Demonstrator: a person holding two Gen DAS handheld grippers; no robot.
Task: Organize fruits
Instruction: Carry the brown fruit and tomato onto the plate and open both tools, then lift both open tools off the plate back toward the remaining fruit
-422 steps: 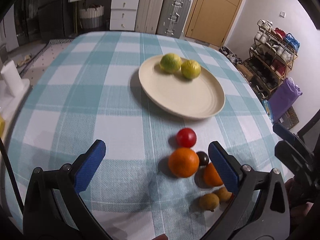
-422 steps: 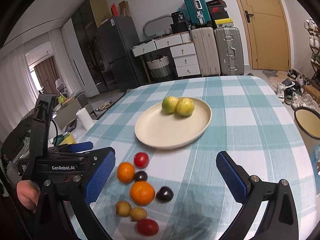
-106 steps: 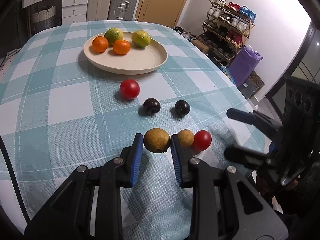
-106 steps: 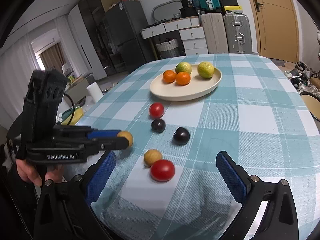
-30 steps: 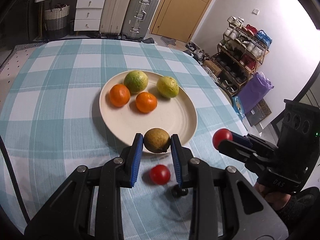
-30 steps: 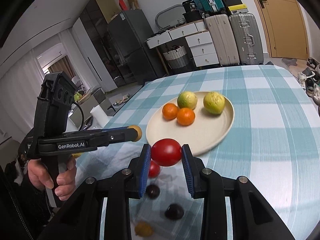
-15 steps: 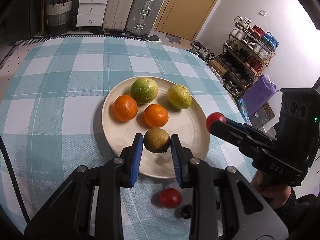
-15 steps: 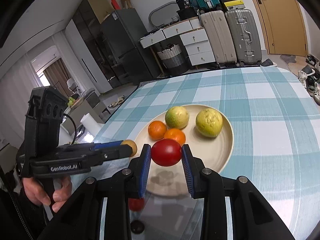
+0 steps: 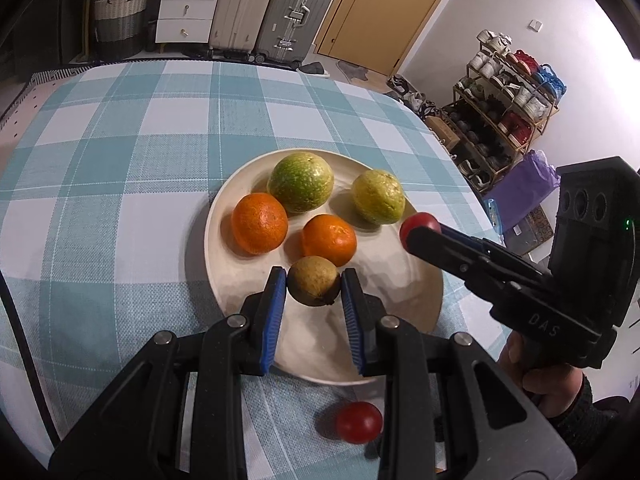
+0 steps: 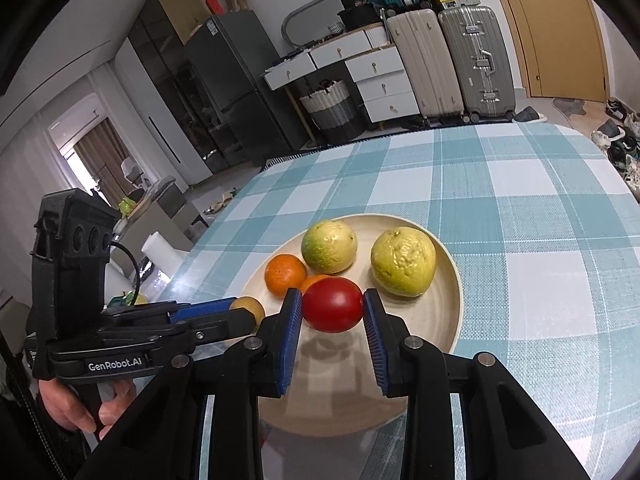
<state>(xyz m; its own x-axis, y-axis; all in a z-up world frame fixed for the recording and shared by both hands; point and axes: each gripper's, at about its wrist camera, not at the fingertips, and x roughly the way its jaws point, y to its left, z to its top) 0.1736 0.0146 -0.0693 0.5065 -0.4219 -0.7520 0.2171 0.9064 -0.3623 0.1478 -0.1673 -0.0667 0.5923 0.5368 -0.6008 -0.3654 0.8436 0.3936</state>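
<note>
A cream plate [image 9: 404, 300] on the checked tablecloth holds two oranges [image 9: 259, 223] [image 9: 329, 239] and two green-yellow citrus fruits [image 9: 301, 182] [image 9: 378, 197]. My left gripper [image 9: 313, 285] is shut on a small brown fruit [image 9: 314, 278], held over the plate's near part. My right gripper [image 10: 332, 307] is shut on a red tomato [image 10: 333, 305], held over the plate [image 10: 448, 312] in front of the oranges [image 10: 285, 274]. The right gripper also shows in the left wrist view [image 9: 420, 229] at the plate's right side. A second red tomato [image 9: 358, 422] lies on the cloth near the plate.
The table's far edge [image 9: 224, 63] faces suitcases [image 9: 296, 12] and drawers. A shoe rack [image 9: 508, 104] stands to the right. A white paper roll [image 10: 160, 252] stands off the table's left side.
Both grippers have moved forward over the plate with their fruits still held. The plate and its fruits look closer in both views.
</note>
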